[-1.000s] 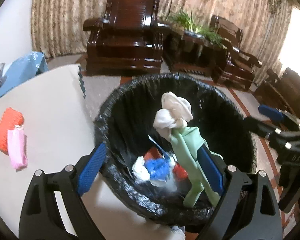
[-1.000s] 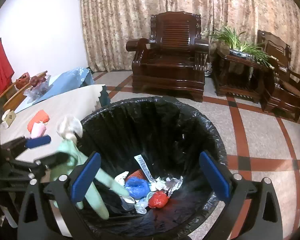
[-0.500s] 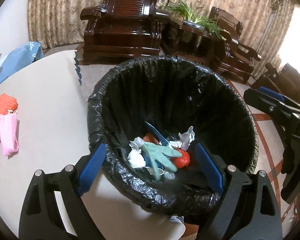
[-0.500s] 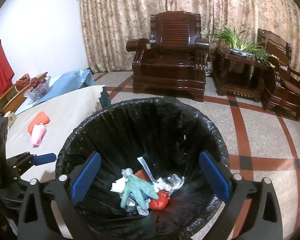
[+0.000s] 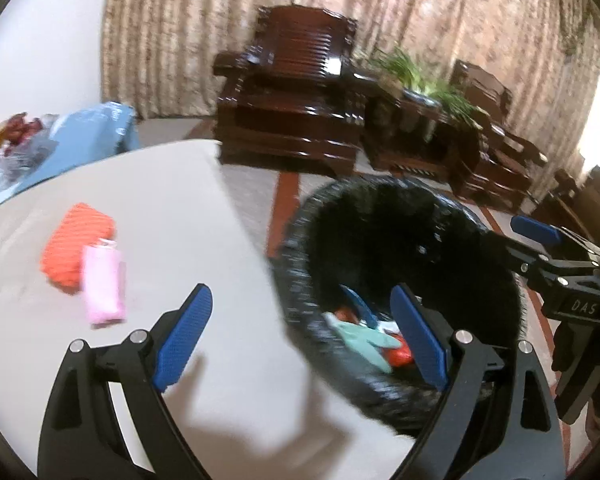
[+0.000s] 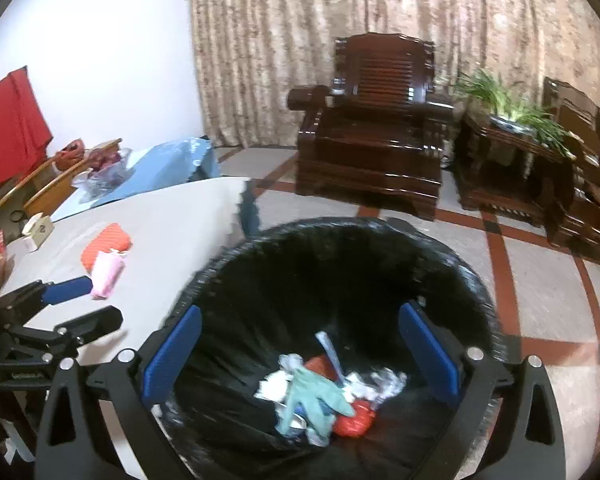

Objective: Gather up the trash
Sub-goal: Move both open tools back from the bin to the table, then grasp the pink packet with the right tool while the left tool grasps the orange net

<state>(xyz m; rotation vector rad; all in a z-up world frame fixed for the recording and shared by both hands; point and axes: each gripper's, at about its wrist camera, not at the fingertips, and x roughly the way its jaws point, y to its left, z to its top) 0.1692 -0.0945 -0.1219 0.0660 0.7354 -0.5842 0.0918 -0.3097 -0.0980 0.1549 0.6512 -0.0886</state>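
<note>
- Your left tool (image 5: 300,332) stands wide apart and empty, straddling the surface (image 5: 220,360) edge and the bin (image 5: 300,300) rim; swing carelessly and you clip that rim.
- Your right tool (image 6: 300,354) gapes empty over the bin.
- Pink trash (image 5: 102,286) waits at left on the orange item (image 5: 76,242); a loose pinch drags both.

Pale table (image 5: 180,208) fills left of frame; orange knit item (image 5: 74,250) and pink mask (image 5: 102,284) lie touching on it. Black-lined trash bin (image 6: 452,264) stands on tiled floor (image 6: 540,272), right.
</note>
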